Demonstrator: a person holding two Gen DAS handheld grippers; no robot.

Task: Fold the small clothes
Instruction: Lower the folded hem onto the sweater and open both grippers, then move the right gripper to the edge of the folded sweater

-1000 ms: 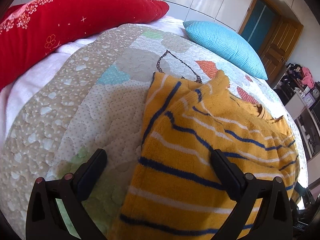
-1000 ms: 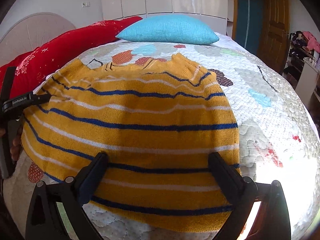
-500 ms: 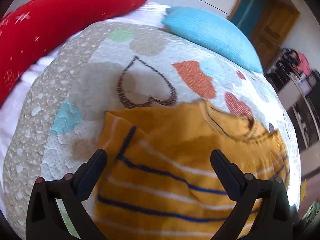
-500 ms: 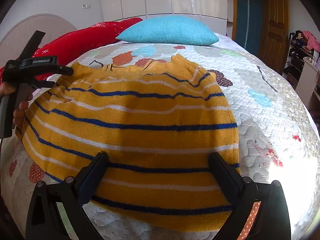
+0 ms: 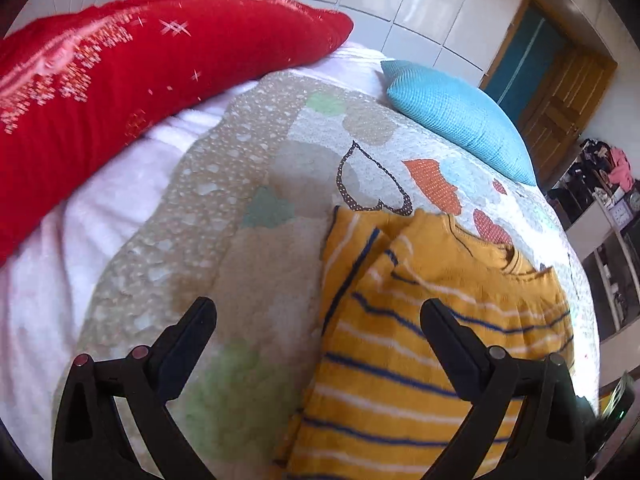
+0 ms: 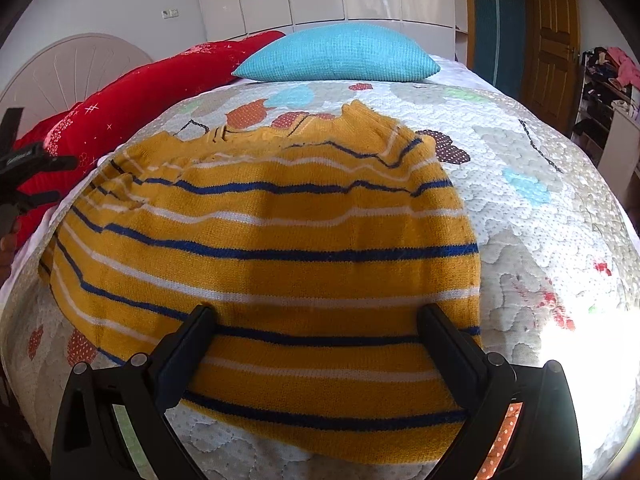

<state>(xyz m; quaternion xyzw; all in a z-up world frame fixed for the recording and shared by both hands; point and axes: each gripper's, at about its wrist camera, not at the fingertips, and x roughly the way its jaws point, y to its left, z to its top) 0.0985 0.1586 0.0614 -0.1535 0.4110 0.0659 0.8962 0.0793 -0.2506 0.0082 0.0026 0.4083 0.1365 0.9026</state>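
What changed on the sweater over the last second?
The left gripper, open, pulled back off the yellow striped sweater toward the red pillow, leaving its left sleeve folded in. The right gripper stayed open over the hem; blue pillow unmoved.

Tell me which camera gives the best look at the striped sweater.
The right wrist view: the sweater lies spread almost whole across the quilt. The left wrist view shows only its folded-in side and collar, slightly blurred.

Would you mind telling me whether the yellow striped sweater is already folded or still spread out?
Partly folded. The yellow striped sweater lies mostly flat on the quilt, but its left sleeve is turned in over the body.
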